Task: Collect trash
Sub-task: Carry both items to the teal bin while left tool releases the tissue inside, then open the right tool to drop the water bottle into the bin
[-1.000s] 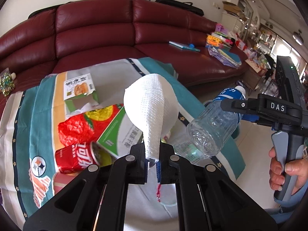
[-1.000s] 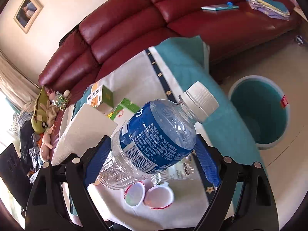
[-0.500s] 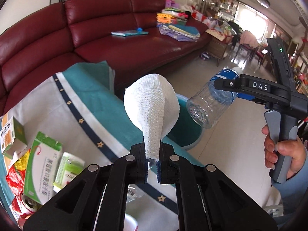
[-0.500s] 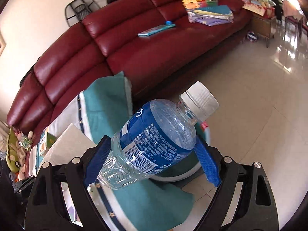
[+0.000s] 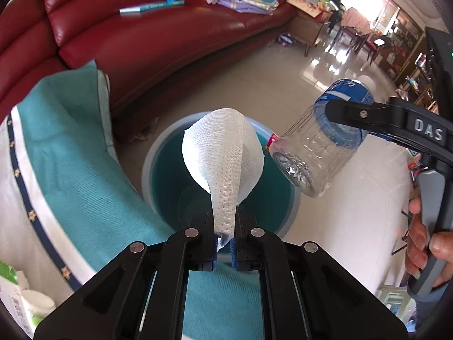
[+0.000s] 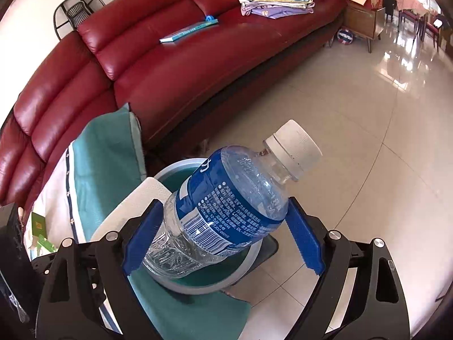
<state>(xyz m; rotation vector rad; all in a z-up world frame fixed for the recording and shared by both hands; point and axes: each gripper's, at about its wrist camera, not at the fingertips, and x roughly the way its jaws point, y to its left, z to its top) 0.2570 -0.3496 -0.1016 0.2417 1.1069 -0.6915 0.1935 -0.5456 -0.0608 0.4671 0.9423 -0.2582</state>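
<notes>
Left tool (image 5: pixel 223 242) pinches paper towel (image 5: pixel 223 155) over teal bin (image 5: pixel 161 175). Right tool (image 6: pixel 223 235) clamps empty bottle (image 6: pixel 226 212) crosswise near the bin's rim. Risk: bottle released here may clip the rim, bounce onto the floor (image 6: pixel 354 119).

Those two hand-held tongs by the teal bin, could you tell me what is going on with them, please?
A person is collecting trash. The left tongs pinch a white paper towel above the open teal bin on the floor. The right tongs grip a capped plastic water bottle, tilted, beside the towel near the bin's rim. Nothing is dropped yet.
</notes>
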